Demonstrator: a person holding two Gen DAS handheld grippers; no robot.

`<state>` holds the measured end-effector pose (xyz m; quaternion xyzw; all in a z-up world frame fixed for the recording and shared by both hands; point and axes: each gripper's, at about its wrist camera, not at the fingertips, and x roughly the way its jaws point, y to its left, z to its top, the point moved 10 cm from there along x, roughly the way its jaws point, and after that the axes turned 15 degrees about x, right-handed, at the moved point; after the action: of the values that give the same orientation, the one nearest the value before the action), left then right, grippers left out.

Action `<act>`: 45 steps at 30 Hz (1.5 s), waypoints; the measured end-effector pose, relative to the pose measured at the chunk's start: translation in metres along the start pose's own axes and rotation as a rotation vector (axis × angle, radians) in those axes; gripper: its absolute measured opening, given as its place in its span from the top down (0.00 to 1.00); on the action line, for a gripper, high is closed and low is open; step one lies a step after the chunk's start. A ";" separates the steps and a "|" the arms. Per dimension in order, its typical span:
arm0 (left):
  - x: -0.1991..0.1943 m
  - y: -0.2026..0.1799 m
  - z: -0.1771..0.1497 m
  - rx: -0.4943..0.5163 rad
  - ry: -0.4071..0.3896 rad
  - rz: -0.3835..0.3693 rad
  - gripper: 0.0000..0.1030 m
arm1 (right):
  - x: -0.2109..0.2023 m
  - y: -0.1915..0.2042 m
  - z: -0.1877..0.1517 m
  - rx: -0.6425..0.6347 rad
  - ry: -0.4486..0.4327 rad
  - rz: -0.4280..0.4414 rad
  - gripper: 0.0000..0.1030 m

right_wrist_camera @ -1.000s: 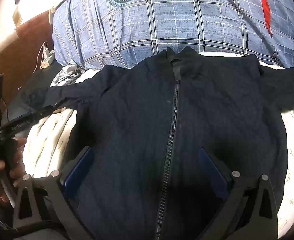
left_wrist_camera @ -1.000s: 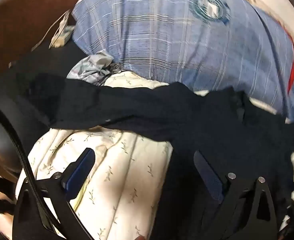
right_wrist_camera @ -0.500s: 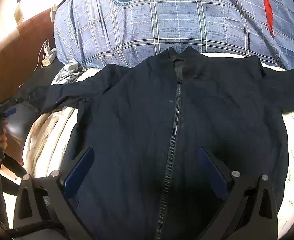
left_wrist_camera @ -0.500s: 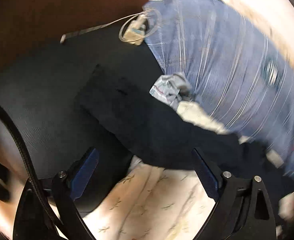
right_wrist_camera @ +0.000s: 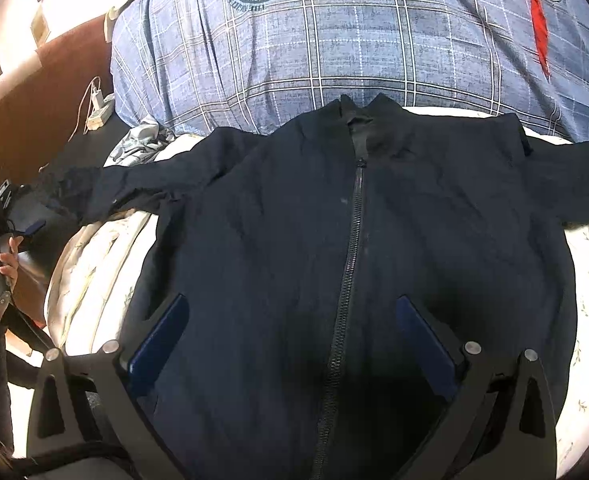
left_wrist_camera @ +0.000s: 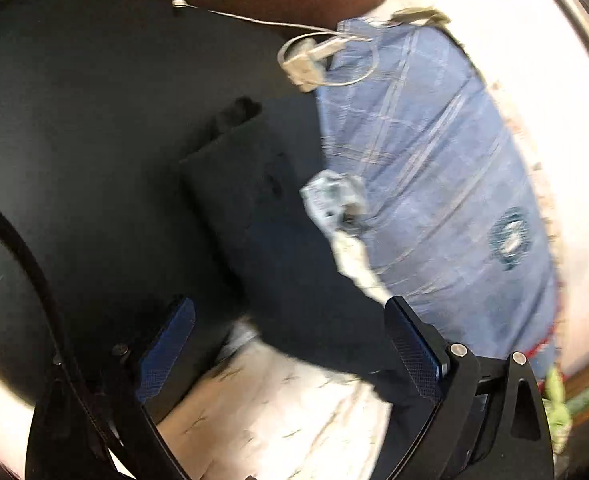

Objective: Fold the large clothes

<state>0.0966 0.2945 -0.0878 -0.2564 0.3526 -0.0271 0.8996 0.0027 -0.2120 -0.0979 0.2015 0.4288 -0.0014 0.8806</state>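
Note:
A dark navy zip-up jacket (right_wrist_camera: pixel 354 248) lies front up and spread flat on a white floral bedsheet (right_wrist_camera: pixel 94 268), collar toward the blue plaid duvet (right_wrist_camera: pixel 334 40). My right gripper (right_wrist_camera: pixel 290 320) is open and empty above the jacket's lower front. The jacket's left sleeve (left_wrist_camera: pixel 254 208) stretches off the bed edge toward a dark side surface (left_wrist_camera: pixel 94 120). My left gripper (left_wrist_camera: pixel 290 332) is open and empty, hovering just short of the sleeve's end. It also shows at the far left of the right wrist view (right_wrist_camera: pixel 26 220), at the sleeve cuff.
A white charger with its cable (left_wrist_camera: pixel 306 64) lies on the dark side surface by a brown headboard (right_wrist_camera: pixel 54 92). A small crumpled grey-white cloth (left_wrist_camera: pixel 334 196) sits between the duvet and sleeve. White floral sheet (left_wrist_camera: pixel 274 412) shows below the left gripper.
My left gripper has swung left and outward along the sleeve to its cuff end, staying open. The right gripper and the jacket body have hardly moved.

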 end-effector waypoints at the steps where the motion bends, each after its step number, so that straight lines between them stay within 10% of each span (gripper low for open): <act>1: -0.002 0.003 -0.005 0.012 0.019 0.051 0.07 | 0.001 0.001 -0.001 -0.002 0.003 0.002 0.00; 6: -0.046 -0.037 -0.024 0.399 -0.054 0.520 0.06 | 0.002 0.007 -0.003 -0.029 0.008 0.009 0.00; 8: -0.052 -0.050 -0.025 0.426 -0.066 0.559 0.06 | 0.003 0.010 -0.005 -0.035 0.012 0.013 0.00; 45: -0.047 -0.063 -0.038 0.442 -0.058 0.542 0.06 | 0.000 0.004 -0.014 -0.046 0.008 -0.024 0.00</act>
<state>0.0450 0.2339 -0.0523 0.0469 0.3677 0.1444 0.9174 -0.0069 -0.2035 -0.1042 0.1762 0.4346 -0.0011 0.8832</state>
